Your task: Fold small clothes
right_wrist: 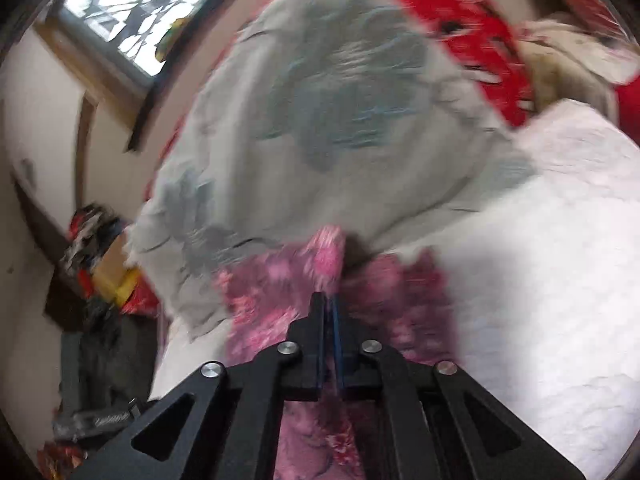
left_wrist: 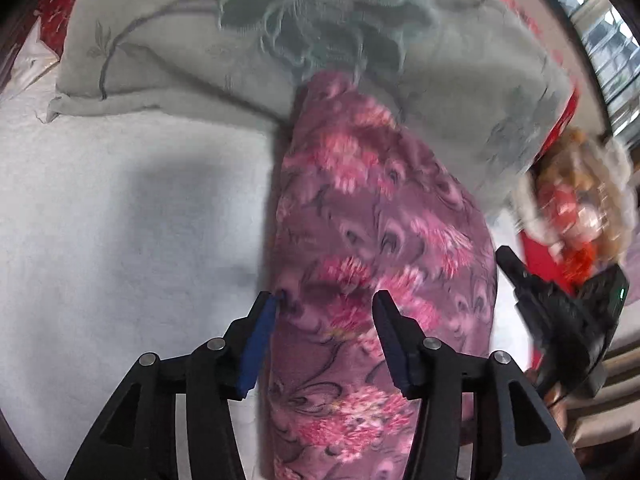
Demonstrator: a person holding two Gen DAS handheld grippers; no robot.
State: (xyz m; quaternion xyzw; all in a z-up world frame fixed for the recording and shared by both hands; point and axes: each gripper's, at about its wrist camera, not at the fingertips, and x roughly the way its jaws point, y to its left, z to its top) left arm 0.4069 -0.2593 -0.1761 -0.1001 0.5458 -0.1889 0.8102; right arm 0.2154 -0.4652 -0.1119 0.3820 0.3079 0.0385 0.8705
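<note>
Left wrist view: your left gripper (left_wrist: 325,300) has jaws apart over the pink floral garment (left_wrist: 372,240), which runs 6 to 12 o'clock on the white bedding (left_wrist: 120,220); bottom cut off. At 3 o'clock, your right gripper (left_wrist: 505,255) is blurred. Right wrist view: jaws together, clamped on the garment's fold; edges smeared, grey floral pillow (right_wrist: 320,100) at 12.

Black hand-held gripper (left_wrist: 324,300), blue-padded fingers (left_wrist: 260,340), round silver pivot screws (left_wrist: 216,344).

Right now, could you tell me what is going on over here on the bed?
A person is folding a pink floral garment on a white bedcover with two handheld grippers. The left gripper hangs open over it. The right gripper is shut, apparently pinching a fold. A grey floral pillow lies behind.
</note>
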